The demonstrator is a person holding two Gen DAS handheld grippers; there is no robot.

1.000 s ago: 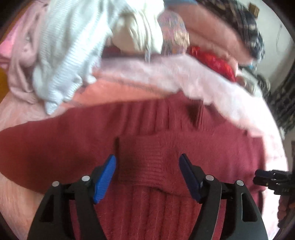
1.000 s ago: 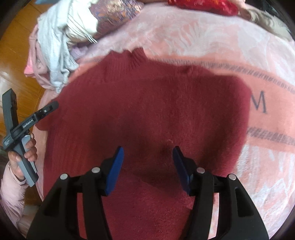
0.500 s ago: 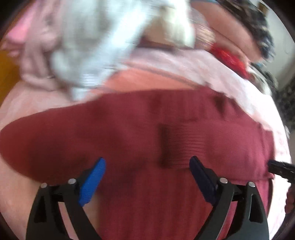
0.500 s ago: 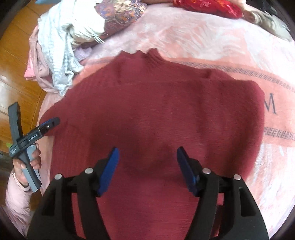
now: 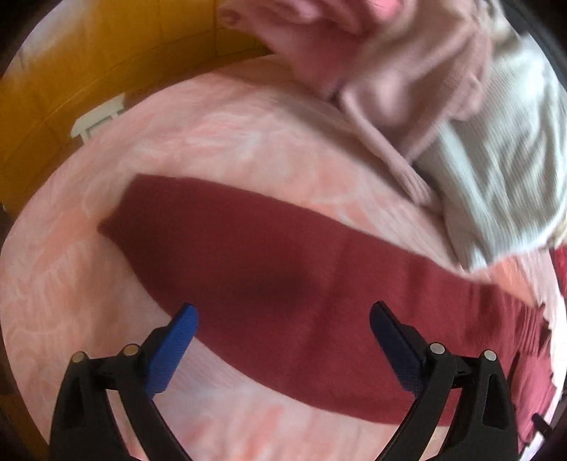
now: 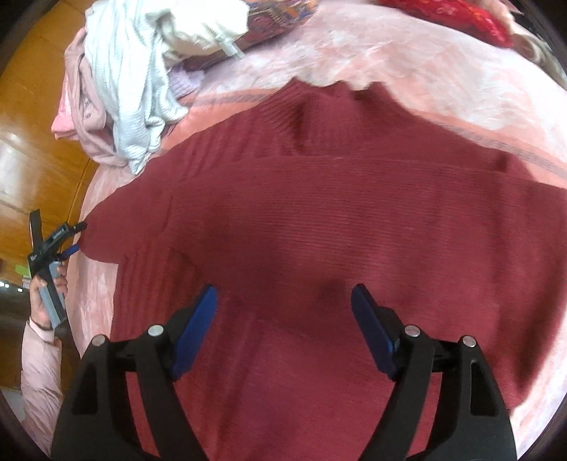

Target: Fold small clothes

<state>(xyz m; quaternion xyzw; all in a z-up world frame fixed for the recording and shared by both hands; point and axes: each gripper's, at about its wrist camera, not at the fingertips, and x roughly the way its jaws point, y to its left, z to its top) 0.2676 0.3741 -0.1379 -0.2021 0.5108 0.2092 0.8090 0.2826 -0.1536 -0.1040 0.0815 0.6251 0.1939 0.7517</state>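
Observation:
A dark red knit sweater point(image 6: 336, 212) lies flat on a pink blanket point(image 6: 407, 53), collar at the top. One sleeve is folded across its chest. The other sleeve point(image 5: 255, 255) stretches out to the left over the blanket point(image 5: 212, 142). My left gripper point(image 5: 281, 319) is open and empty, just above this sleeve. It also shows in the right wrist view point(image 6: 74, 237) at the sleeve's end. My right gripper point(image 6: 283, 301) is open and empty above the sweater's lower body.
A pile of unfolded clothes, white ribbed point(image 6: 134, 88) and pale pink point(image 5: 407, 71), lies at the blanket's far left corner. A red garment point(image 6: 460, 14) lies at the back. Orange wooden floor point(image 5: 88, 71) lies beyond the bed edge.
My left gripper has swung left, from over the folded sleeve on the chest to over the outstretched sleeve. My right gripper has drawn back slightly along the body. Both stay open.

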